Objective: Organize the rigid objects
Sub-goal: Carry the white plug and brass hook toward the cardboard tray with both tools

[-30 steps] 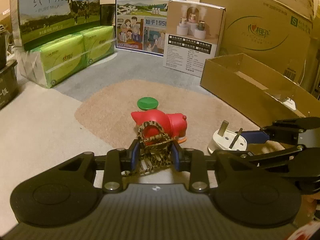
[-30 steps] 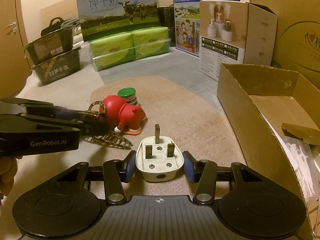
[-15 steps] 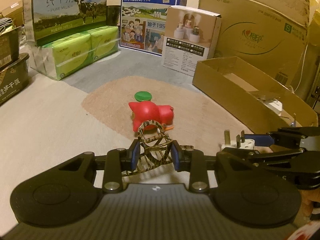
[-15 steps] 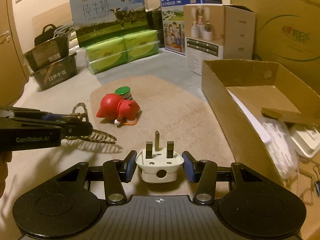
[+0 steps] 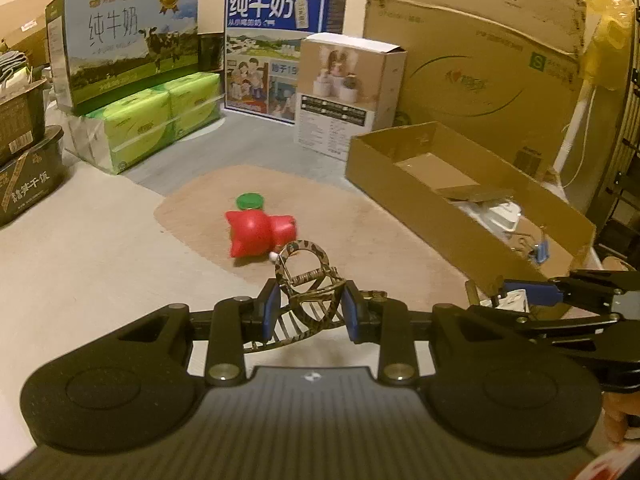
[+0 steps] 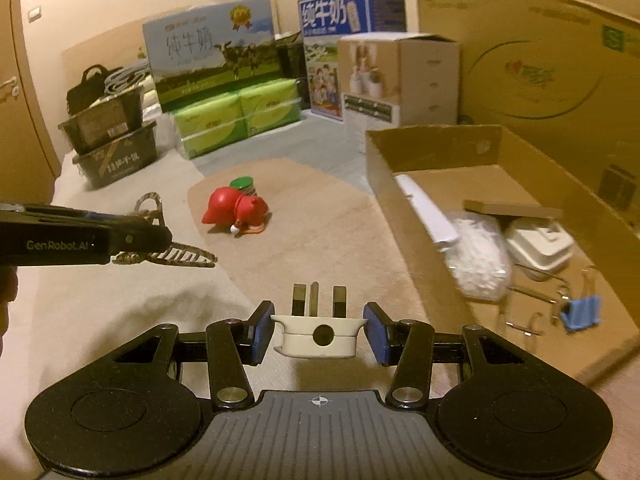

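My left gripper [image 5: 308, 312] is shut on a leopard-patterned hair claw clip [image 5: 306, 276], held in the air above the tan rug. My right gripper [image 6: 318, 332] is shut on a white three-pin plug [image 6: 304, 340], prongs pointing away, just left of the open cardboard box [image 6: 384, 176]. In the right wrist view the left gripper [image 6: 160, 240] reaches in from the left with the clip [image 6: 184, 256]. The left wrist view shows the right gripper [image 5: 516, 296] at the box's near corner. A red toy [image 5: 258, 234] and a green-capped jar [image 5: 249, 201] lie on the rug.
The cardboard box [image 5: 400, 176] holds a white bag [image 6: 480, 256], a white adapter [image 6: 540, 244] and a blue binder clip [image 6: 580, 312]. Milk cartons [image 5: 124, 40], green tissue packs [image 5: 148, 128] and a large carton [image 5: 480, 72] line the back. Dark tubs [image 6: 112, 156] stand at the left.
Both grippers have risen and drawn back from the red toy, shifting right toward the box. The clip and the plug came up off the rug with them.
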The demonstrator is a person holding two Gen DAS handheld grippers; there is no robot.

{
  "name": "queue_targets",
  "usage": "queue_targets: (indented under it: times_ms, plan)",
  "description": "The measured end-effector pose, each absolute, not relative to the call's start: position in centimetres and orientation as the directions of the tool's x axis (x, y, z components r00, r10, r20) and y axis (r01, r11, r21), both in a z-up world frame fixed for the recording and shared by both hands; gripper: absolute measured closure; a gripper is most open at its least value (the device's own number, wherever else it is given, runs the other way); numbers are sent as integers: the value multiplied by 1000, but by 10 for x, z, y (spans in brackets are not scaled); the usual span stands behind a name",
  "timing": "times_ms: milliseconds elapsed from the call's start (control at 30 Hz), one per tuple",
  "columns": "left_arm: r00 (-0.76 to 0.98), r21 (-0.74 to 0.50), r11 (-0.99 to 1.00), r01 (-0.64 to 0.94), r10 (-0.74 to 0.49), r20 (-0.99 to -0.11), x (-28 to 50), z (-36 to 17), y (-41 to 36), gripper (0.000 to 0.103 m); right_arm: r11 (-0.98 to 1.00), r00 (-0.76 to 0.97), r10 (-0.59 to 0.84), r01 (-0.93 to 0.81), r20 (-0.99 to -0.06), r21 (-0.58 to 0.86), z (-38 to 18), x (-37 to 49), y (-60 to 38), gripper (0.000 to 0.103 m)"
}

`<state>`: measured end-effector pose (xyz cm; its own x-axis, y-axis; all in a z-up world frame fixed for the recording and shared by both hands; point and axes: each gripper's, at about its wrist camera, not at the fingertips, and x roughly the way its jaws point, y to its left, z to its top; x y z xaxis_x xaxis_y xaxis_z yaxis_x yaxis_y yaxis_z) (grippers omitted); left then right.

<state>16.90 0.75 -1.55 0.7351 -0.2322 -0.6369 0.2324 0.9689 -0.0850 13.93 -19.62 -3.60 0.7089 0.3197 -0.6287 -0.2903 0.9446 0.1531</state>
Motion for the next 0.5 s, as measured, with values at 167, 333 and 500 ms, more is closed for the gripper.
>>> queue_targets:
  times_ms: [167, 333, 500]
  plan:
    - [730, -87, 964, 253, -249, -636, 158, -6, -10, 74, 949, 724, 312, -274, -615, 159, -21, 123, -210, 54]
    - [724, -89, 957, 275, -268, -636, 148, 1, -26, 74, 954, 741, 297, -252, -601, 161, -8, 108, -227, 54]
    - [719, -87, 949, 303, -287, -633, 142, 6, -42, 74, 962, 758, 273, -228, -593, 152, 2, 97, -244, 54]
